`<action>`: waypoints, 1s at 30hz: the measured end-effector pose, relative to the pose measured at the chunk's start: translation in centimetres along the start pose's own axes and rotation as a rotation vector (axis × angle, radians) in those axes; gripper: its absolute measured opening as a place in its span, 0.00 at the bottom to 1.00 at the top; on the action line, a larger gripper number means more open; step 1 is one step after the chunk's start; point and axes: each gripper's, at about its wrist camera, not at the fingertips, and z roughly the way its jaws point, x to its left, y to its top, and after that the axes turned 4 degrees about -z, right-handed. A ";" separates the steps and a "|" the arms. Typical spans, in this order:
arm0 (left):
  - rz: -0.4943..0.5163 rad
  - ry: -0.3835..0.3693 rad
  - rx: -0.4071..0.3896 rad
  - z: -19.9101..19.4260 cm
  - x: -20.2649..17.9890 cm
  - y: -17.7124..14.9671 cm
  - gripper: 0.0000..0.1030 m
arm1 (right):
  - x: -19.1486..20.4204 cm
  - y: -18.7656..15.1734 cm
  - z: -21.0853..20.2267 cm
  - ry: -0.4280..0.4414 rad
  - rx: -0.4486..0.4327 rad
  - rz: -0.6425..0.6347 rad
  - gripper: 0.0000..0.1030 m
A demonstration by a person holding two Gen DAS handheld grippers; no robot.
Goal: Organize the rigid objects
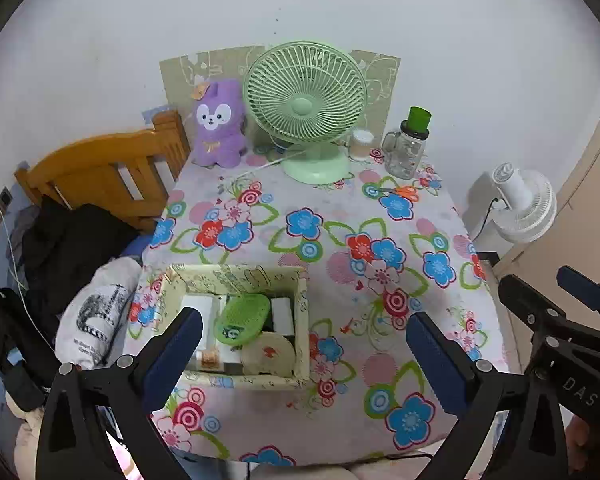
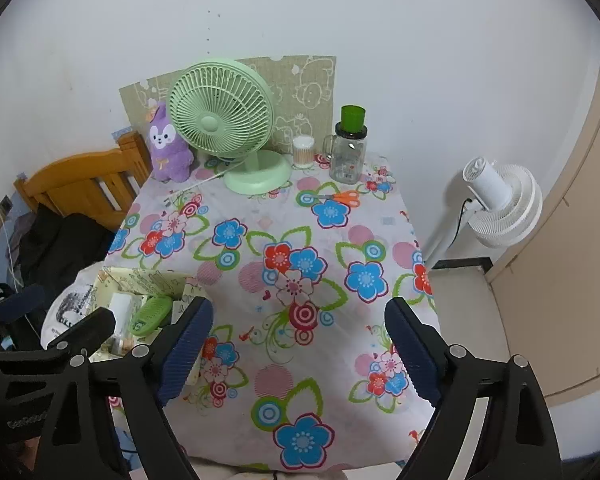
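A pale patterned cardboard box point(image 1: 302, 308) point(image 2: 140, 278) stands on the near left part of the floral tablecloth point(image 1: 340, 216) point(image 2: 260, 240). Inside lie a green oval brush point(image 1: 242, 318) point(image 2: 152, 314), white boxes point(image 1: 282, 314) and a round cream disc point(image 1: 268, 354). My left gripper point(image 1: 304, 344) hangs open above the table, its left finger over the box's near left corner, nothing between the pads. My right gripper point(image 2: 298, 344) is open over bare cloth to the right of the box, holding nothing. Orange-handled scissors point(image 2: 342, 197) point(image 1: 400, 192) lie at the back right.
Along the back stand a green desk fan point(image 1: 306, 108) point(image 2: 224, 120), a purple plush toy point(image 1: 218, 124), a small white cup point(image 1: 361, 144) and a glass jar with a green cap point(image 1: 408, 146) point(image 2: 350, 148). A wooden bed frame point(image 1: 100, 176) with dark clothes is left; a white standing fan point(image 2: 500, 204) is right.
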 end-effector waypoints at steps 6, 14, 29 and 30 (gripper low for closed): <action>-0.017 -0.007 0.008 -0.1 0.2 -0.4 1.00 | 0.2 -0.3 -0.1 0.000 -0.004 0.001 0.88; -0.030 -0.009 -0.013 -0.8 0.5 -0.8 1.00 | 0.6 -0.5 -0.9 -0.012 -0.027 -0.008 0.88; -0.013 -0.016 -0.030 -1.2 0.4 -1.3 1.00 | 0.9 -0.9 -1.7 -0.044 -0.041 -0.013 0.88; -0.015 -0.017 -0.029 -1.3 0.4 -1.4 1.00 | 0.9 -0.9 -1.7 -0.046 -0.042 -0.015 0.88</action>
